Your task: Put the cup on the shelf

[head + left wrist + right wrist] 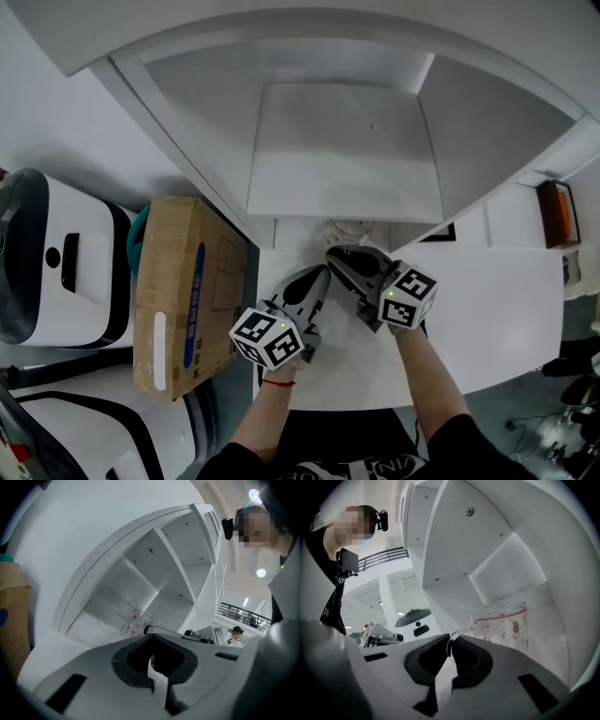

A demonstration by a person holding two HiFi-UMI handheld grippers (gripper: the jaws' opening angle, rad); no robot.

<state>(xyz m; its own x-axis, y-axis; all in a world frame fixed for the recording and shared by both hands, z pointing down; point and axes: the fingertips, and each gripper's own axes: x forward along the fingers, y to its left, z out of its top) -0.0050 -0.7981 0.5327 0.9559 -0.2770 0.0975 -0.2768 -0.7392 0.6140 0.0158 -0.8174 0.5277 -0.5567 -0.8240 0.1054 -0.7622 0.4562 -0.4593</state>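
You hold two grippers, one in each hand. Both point at the one white shelf (337, 159). Each gripper has one cube with black and white squares on it, so that makes two cubes.

Your right gripper (337, 251) is squeezed tight on the cup (352, 228). In the right gripper view its two jaws pinch a thin clear bit at the side of the cup. There is only one cup. It is see-through, with little red pictures on it and one red line near the top. It sits just past the jaw tips, at the front edge of the shelf's bottom space, and it leans a bit. I cannot tell if its bottom is resting on the shelf board.

Your left gripper (322, 274) is closed too, but it has nothing in it. In the left gripper view its two jaws meet at the tips. The cup shows a little way beyond them, not touching them. That view also shows boards that split the shelf into more than one space.

The two grippers are side by side with their tips close together, above one white table (497, 309). One brown cardboard box (183, 291) with one blue stripe stands to the left, right next to the shelf. There is one red band (272, 382) on your left wrist.
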